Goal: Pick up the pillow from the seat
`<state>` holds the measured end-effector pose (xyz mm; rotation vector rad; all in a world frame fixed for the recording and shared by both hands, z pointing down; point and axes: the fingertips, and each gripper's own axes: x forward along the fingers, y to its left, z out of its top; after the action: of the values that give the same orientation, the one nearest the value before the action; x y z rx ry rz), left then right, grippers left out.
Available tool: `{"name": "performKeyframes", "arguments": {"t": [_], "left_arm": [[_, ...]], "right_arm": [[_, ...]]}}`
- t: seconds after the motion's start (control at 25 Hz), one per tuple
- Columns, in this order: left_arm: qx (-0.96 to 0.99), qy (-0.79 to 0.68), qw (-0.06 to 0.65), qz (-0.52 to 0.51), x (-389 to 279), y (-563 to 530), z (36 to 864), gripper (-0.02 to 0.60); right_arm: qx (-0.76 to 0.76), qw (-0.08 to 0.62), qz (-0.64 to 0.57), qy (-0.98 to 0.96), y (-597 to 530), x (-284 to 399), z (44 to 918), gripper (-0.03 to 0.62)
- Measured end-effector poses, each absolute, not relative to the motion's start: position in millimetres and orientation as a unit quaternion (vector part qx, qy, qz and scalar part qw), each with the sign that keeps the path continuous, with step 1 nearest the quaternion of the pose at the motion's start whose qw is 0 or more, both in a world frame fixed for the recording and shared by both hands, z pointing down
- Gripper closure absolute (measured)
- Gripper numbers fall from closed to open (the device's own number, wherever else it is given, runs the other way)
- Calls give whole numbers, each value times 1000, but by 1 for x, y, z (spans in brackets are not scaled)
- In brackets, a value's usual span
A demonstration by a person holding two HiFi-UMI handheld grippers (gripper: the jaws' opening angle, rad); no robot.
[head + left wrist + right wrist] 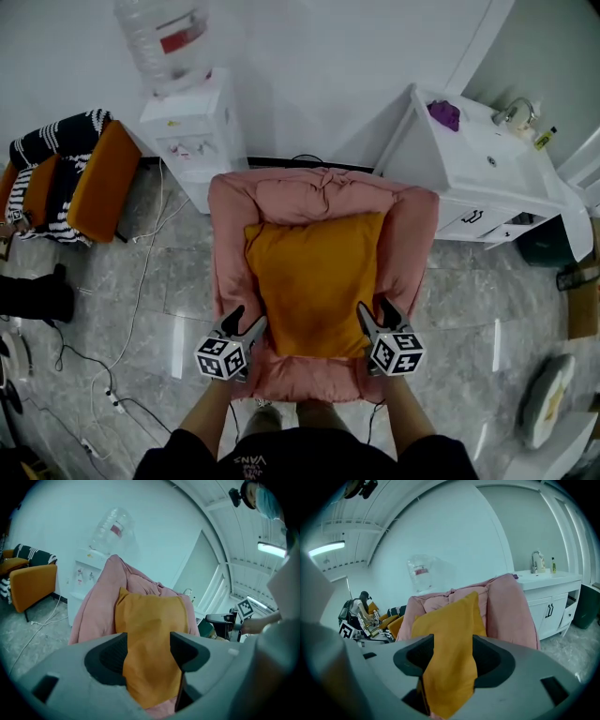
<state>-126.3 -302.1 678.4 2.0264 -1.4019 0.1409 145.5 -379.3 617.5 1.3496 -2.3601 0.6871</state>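
An orange pillow (314,281) leans against the back of a pink padded armchair (412,234), its lower edge on the seat. My left gripper (247,321) is at the pillow's near left corner and my right gripper (375,309) at its near right corner. In the left gripper view the pillow (150,620) runs down between the wide-apart jaws of the left gripper (147,641). In the right gripper view the pillow (450,625) likewise lies between the jaws of the right gripper (453,644). Both grippers stand open around the fabric, and the pillow keeps its resting shape.
A white water dispenser (192,131) with a bottle (164,37) stands behind the armchair on the left. A white sink cabinet (487,169) is at the right, an orange chair (94,183) with a striped throw at the left. Cables (141,281) trail over the grey floor.
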Motion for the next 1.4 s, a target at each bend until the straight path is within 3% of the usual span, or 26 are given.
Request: {"name": "performKeyframes", "arguments": {"t": [0.76,1.08,1.4], "left_arm": [[745,-568,347,41,-151,-387,731,300],[761,-542,357,34,-142,-413,741,255],[769,-515,377,22,-135,-426,750,247]], "right_arm": [[445,190,237,-842,-470,147,661,322],[417,188,236,-857,-497,141,663,316],[382,193,251,-868,-509,136,675,313]]}}
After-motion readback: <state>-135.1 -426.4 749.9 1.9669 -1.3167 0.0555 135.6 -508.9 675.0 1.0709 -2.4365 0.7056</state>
